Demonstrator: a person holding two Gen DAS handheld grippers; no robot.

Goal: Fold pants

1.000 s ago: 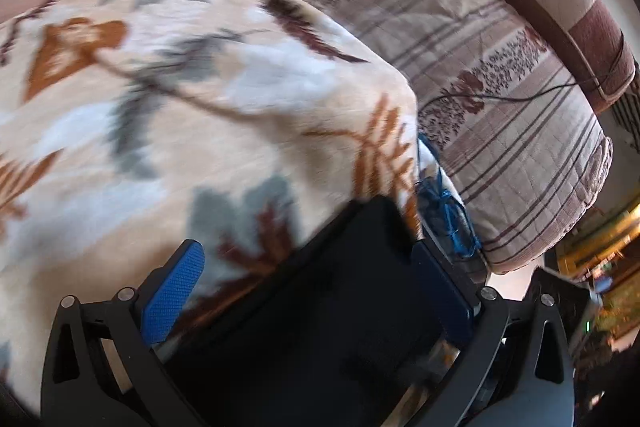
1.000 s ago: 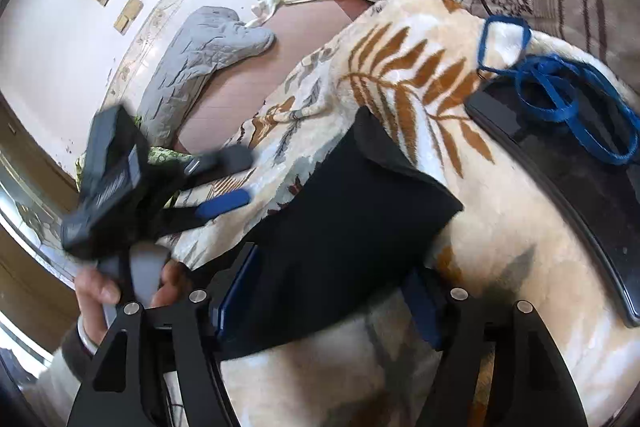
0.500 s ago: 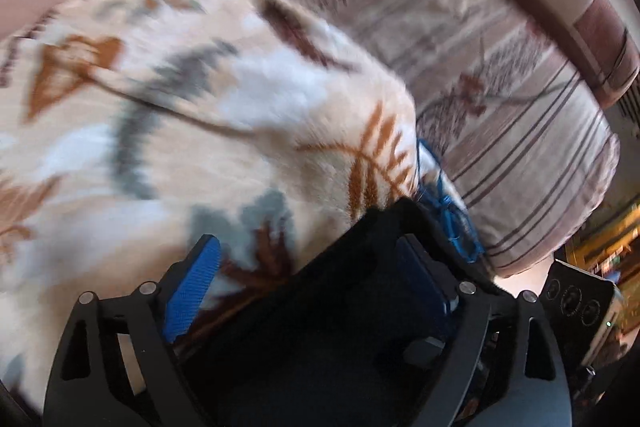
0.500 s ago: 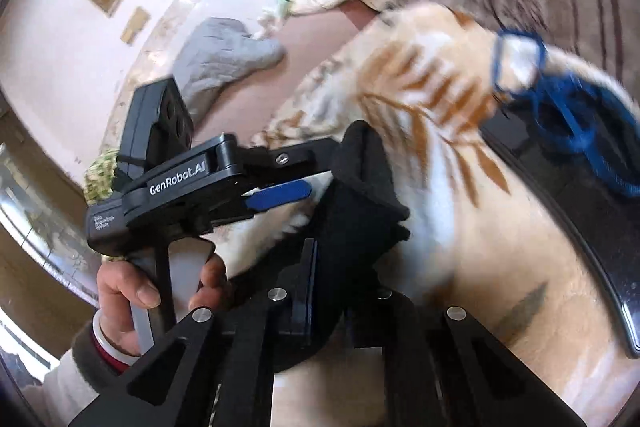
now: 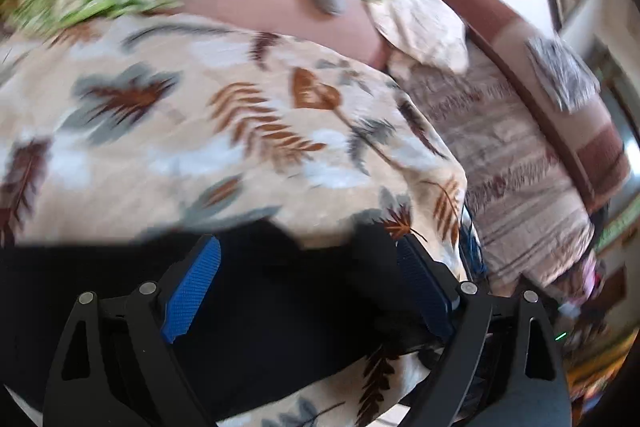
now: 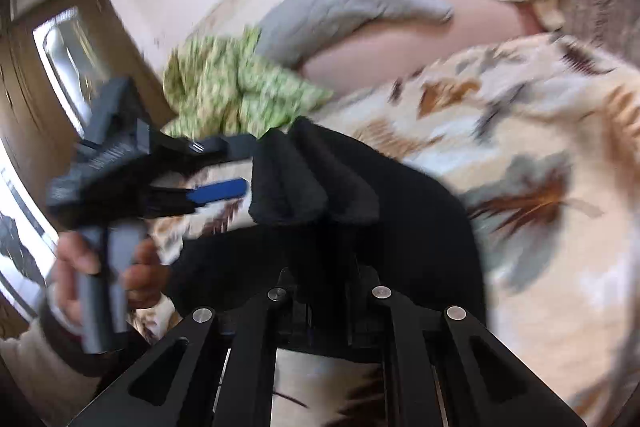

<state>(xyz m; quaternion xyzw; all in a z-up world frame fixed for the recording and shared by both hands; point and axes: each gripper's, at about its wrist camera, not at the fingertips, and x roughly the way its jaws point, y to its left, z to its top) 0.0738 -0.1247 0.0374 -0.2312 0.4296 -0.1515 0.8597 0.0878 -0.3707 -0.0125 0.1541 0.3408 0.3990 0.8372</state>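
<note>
The black pants [image 5: 256, 307] lie on a leaf-print blanket [image 5: 200, 131]. In the left wrist view my left gripper [image 5: 308, 291] is open, its blue pads [image 5: 192, 283] wide apart with the black cloth between them. In the right wrist view my right gripper [image 6: 324, 267] is shut on a bunched fold of the pants [image 6: 312, 183] and holds it raised above the blanket [image 6: 540, 163]. The left gripper [image 6: 216, 193] shows at the left there, held by a hand, its jaws open beside the raised fold.
A green patterned cloth [image 6: 232, 87] and a grey quilted cloth [image 6: 340, 3] lie at the blanket's far side. A striped sofa cushion [image 5: 512, 163] and a cream pillow [image 5: 420, 23] are to the right. A blue cord [image 5: 468, 243] lies at the blanket's right edge.
My right gripper closed on the pants and lifted a bunched fold leftward. Both views swung left toward the green cloth. My left gripper stayed open.
</note>
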